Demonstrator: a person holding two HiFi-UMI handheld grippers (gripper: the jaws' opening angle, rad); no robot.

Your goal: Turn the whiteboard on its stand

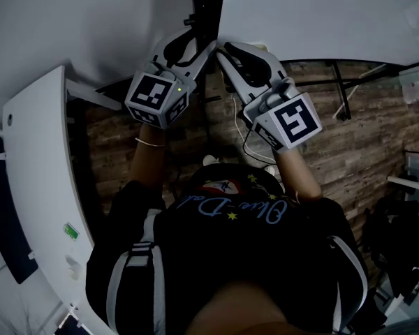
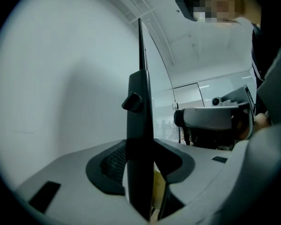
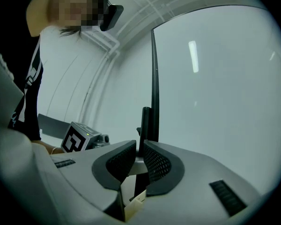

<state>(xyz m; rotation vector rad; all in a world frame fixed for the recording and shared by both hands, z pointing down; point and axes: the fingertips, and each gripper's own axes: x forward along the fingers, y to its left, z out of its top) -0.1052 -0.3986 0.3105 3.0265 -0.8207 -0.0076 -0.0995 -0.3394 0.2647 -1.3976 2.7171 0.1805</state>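
The whiteboard [image 1: 321, 12] fills the top of the head view, and its white face also shows in both gripper views [image 2: 61, 102] [image 3: 215, 88]. A black upright post [image 1: 213, 5] of the stand rises in front of me, with a knob [image 2: 132, 101] on its side. My left gripper [image 1: 204, 47] [image 2: 140, 172] points level and is shut on this post [image 2: 139, 139], which stands between its pads. My right gripper [image 1: 222, 47] [image 3: 139, 158] comes in from the other side, its jaws only a narrow slit apart. The post [image 3: 145, 121] lines up with that slit; whether the pads press on it is unclear.
A white curved unit [image 1: 35, 187] stands close on my left. Below the board lie the wood-pattern floor [image 1: 377, 138], the stand's black legs [image 1: 342, 89] and a loose white cable [image 1: 241, 128]. Dark objects and a white shelf [image 1: 405, 183] crowd the right side.
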